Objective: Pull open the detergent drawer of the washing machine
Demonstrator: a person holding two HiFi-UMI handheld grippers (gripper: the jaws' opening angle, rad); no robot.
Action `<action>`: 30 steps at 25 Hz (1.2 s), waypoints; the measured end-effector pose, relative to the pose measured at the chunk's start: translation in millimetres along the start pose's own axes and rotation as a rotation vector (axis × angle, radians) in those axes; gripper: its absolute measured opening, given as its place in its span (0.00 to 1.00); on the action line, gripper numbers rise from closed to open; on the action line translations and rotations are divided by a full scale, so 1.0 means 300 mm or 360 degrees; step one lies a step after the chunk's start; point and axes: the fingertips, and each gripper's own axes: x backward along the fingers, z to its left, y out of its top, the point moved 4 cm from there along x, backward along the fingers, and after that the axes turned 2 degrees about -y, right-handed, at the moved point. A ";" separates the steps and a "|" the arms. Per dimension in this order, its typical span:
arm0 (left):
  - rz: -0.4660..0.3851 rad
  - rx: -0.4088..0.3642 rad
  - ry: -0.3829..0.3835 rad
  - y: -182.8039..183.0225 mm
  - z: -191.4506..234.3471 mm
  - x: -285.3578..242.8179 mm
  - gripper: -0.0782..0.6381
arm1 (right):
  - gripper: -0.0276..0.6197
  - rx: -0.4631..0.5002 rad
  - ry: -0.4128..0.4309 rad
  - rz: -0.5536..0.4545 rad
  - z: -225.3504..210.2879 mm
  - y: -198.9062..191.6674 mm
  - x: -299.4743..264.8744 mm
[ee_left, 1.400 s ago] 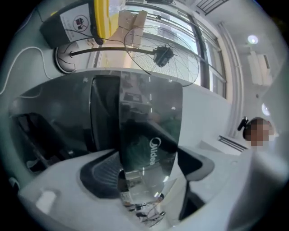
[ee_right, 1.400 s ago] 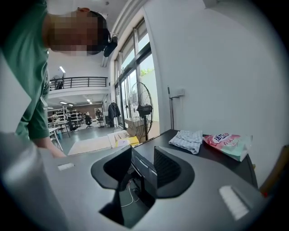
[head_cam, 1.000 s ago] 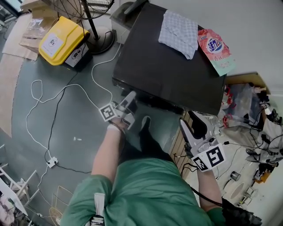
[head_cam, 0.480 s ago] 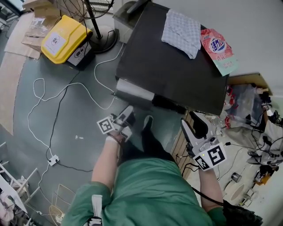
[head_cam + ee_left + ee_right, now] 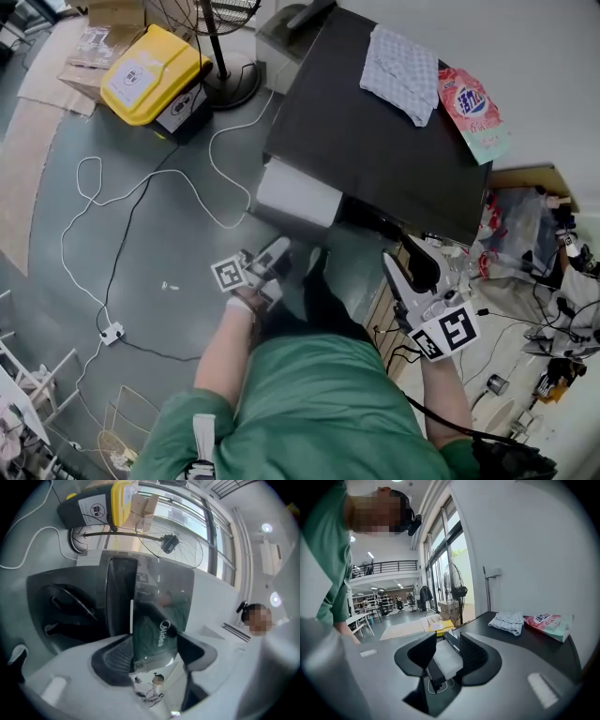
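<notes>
**Grey concrete floor [image 5: 141,253] below, and the pale detergent drawer [image 5: 298,194] stands out of the machine**

Down on that floor a white cable [image 5: 62,248] wanders past a yellow-lidded black box [image 5: 155,73] and the round base of a standing fan [image 5: 234,89]. Against the white wall [image 5: 525,47] sits the black-topped washing machine [image 5: 375,141]. A checked grey cloth [image 5: 401,61] and a pink detergent bag [image 5: 472,108] lie on top of it, just beside each other.

The drawer juts from the left end of the machine's front, its pale top plain to see in the head view. And there's the left claw [image 5: 279,249] [image 5: 154,653], right at the drawer's front edge. In the left gripper view its dark ribbed jaws are clenched on the drawer's glossy front [image 5: 157,620], the face lettered Midea.

Over on the other side, the right claw [image 5: 401,253] [image 5: 447,651] hangs apart from the machine, near the person's green shirt [image 5: 309,403]. It's released: the right gripper view shows the jaws spread with nothing gripped. Through the gap, only the drawer [image 5: 447,663] and the machine's dark top appear, farther off.
</notes>
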 end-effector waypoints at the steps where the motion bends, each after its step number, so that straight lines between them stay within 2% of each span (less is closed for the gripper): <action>1: 0.0001 0.0000 -0.0002 -0.006 -0.007 0.009 0.52 | 0.28 -0.0003 0.0003 -0.0003 0.009 0.000 0.000; 15: -0.0004 -0.0035 0.0065 -0.084 -0.033 0.144 0.53 | 0.28 0.0009 0.0152 -0.0023 0.131 -0.017 -0.020; 22: 0.0128 -0.0121 0.0251 -0.110 -0.037 0.206 0.52 | 0.28 0.0010 0.0190 -0.0057 0.141 -0.002 -0.033; 24: 0.0165 -0.0183 0.0306 -0.105 -0.057 0.231 0.52 | 0.28 0.0011 0.0190 -0.0075 0.143 0.006 -0.035; 26: 0.0240 -0.0299 0.0370 -0.094 -0.082 0.255 0.52 | 0.28 0.0007 0.0166 -0.0096 0.140 0.017 -0.039; 30: 0.0498 -0.0718 0.0527 -0.065 -0.220 0.264 0.51 | 0.28 -0.0010 0.0075 -0.0165 0.108 0.058 -0.042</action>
